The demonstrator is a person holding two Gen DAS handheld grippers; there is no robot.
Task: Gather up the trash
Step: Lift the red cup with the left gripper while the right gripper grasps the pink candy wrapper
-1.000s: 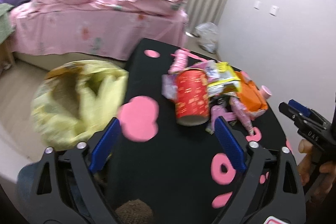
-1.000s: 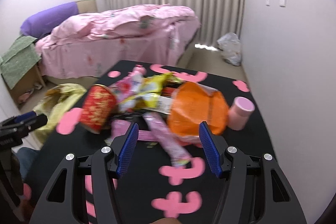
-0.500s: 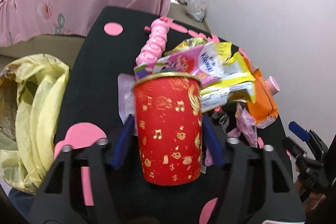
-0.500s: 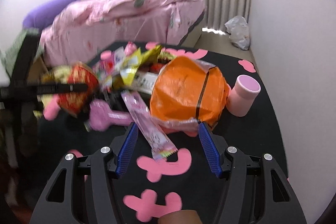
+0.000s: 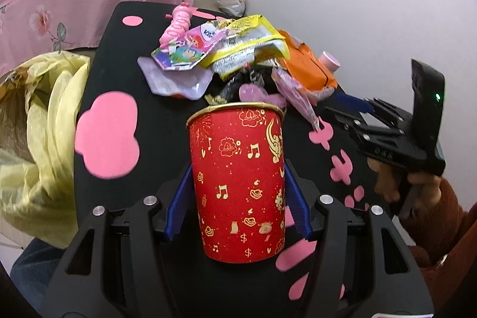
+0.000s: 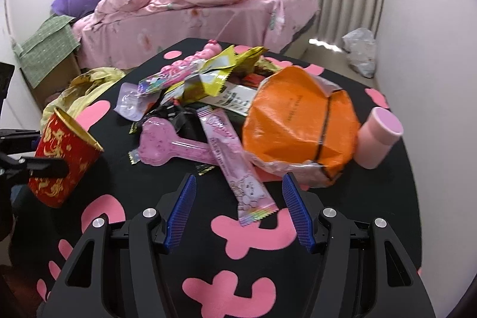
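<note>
My left gripper (image 5: 238,198) is shut on a red paper cup (image 5: 238,184) with gold prints and holds it above the black table (image 5: 119,97); the cup also shows in the right wrist view (image 6: 65,157). A pile of wrappers lies beyond it: a yellow packet (image 5: 250,46), an orange bag (image 6: 298,124), a pink sachet (image 6: 235,166), a pink plastic pack (image 6: 167,145). My right gripper (image 6: 238,213) is open and empty, just short of the pink sachet.
A yellow trash bag (image 5: 38,139) hangs open at the table's left edge. A pink cup (image 6: 377,142) stands right of the orange bag. A pink bed (image 6: 193,11) and a white wall lie beyond the table.
My left gripper closed on the red cup and lifted it back from the pile. My right gripper moved closer to the wrappers and stayed open.
</note>
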